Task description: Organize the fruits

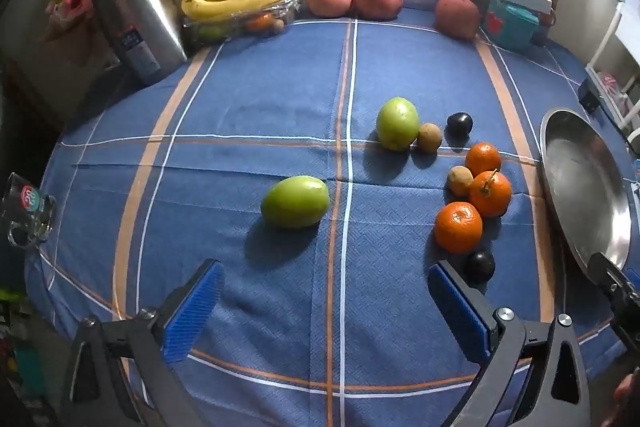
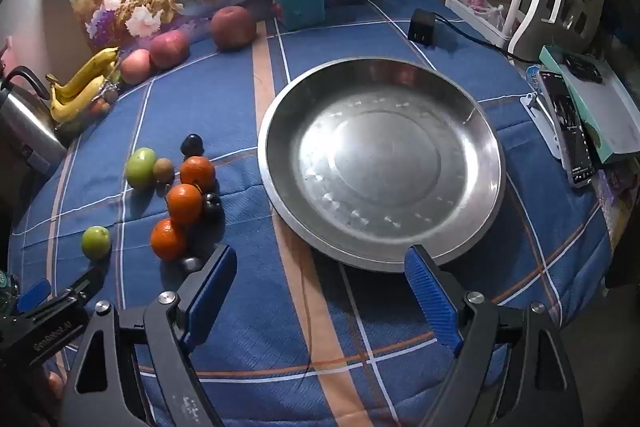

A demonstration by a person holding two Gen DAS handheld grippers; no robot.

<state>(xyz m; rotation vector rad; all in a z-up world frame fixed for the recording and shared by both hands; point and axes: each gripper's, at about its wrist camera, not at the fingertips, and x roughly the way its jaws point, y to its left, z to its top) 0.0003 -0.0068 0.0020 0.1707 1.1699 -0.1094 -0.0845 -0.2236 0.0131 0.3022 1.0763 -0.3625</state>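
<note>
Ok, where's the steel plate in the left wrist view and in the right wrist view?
Left wrist view: steel plate at the right edge, right of the three oranges, partly cut off.
Right wrist view: steel plate fills the centre, empty.
Shared landmark: nearest orange, left of the plate.

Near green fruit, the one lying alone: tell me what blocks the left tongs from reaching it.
Nothing visible does. The oval green fruit lies alone on the blue plaid tablecloth, with only bare cloth between it and the open left tongs. The three round orange tangerines sit off to its right, out of the way.
</note>
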